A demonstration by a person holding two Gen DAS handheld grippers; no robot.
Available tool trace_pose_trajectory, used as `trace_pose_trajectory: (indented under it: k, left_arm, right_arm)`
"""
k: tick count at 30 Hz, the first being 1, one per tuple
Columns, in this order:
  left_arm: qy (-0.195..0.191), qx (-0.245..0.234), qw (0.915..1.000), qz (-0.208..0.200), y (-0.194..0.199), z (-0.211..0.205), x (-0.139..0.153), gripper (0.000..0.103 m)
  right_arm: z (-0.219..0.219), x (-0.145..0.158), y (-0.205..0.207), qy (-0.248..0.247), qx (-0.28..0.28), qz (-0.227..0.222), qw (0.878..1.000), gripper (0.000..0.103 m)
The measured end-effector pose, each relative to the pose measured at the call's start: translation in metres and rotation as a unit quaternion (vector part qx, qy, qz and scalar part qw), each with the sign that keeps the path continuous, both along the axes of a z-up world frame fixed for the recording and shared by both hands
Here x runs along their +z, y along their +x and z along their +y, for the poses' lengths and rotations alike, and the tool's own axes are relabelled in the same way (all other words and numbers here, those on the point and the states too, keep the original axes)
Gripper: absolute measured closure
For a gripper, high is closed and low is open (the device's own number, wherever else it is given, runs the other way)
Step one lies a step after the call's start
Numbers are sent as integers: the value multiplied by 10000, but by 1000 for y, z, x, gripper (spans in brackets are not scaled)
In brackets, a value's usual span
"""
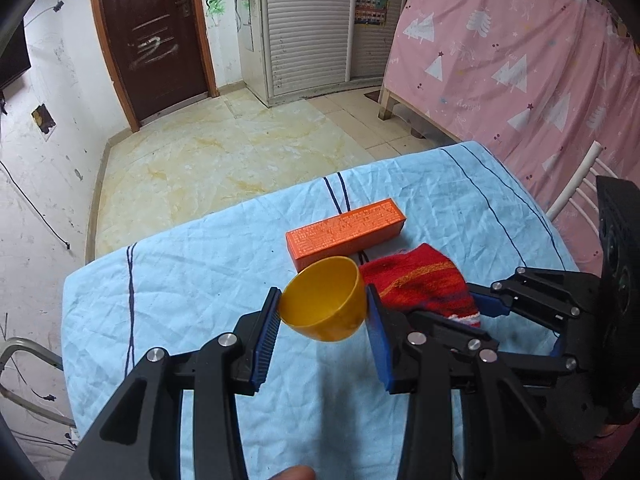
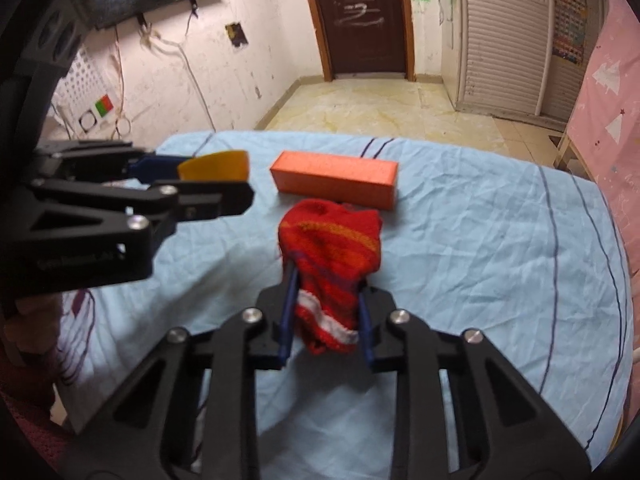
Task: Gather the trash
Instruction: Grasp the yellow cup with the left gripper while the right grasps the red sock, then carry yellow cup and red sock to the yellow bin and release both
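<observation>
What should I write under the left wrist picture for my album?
Left tongs pinch a yellow cup above the blue cloth, beside a red sock and orange box.

Box (image 2: pixel 334 180) lies on the bench (image 2: pixel 480 260), far side. Sock (image 2: pixel 332 256) just before it, apparently touching, between the right tongs (image 2: pixel 326 312). Cup (image 1: pixel 324 304) left of sock, between the left tongs (image 1: pixel 322 320), raised off the bench.

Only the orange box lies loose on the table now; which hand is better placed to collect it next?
Probably neither is free: the left gripper clamps the yellow cup, the right gripper the red sock. The right sits nearer the orange box.
</observation>
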State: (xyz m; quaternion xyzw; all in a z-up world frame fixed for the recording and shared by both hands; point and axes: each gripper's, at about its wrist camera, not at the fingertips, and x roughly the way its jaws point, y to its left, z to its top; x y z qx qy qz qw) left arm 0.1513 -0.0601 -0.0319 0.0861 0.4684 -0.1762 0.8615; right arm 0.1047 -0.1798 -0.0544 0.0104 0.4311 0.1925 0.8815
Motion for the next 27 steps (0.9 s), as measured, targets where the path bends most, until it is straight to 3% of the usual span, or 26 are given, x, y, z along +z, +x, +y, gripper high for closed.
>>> trace_pose_trajectory:
  k: [11, 27]
  left_arm:
    - [95, -112, 9990, -413, -29, -29, 31, 70]
    - [294, -1069, 9900, -868, -92, -137, 56, 70]
  right_arm:
    - [-51, 32, -44, 376, -480, -529, 9967, 78]
    - [-161, 55, -116, 557, -1545, -1071, 9806, 78]
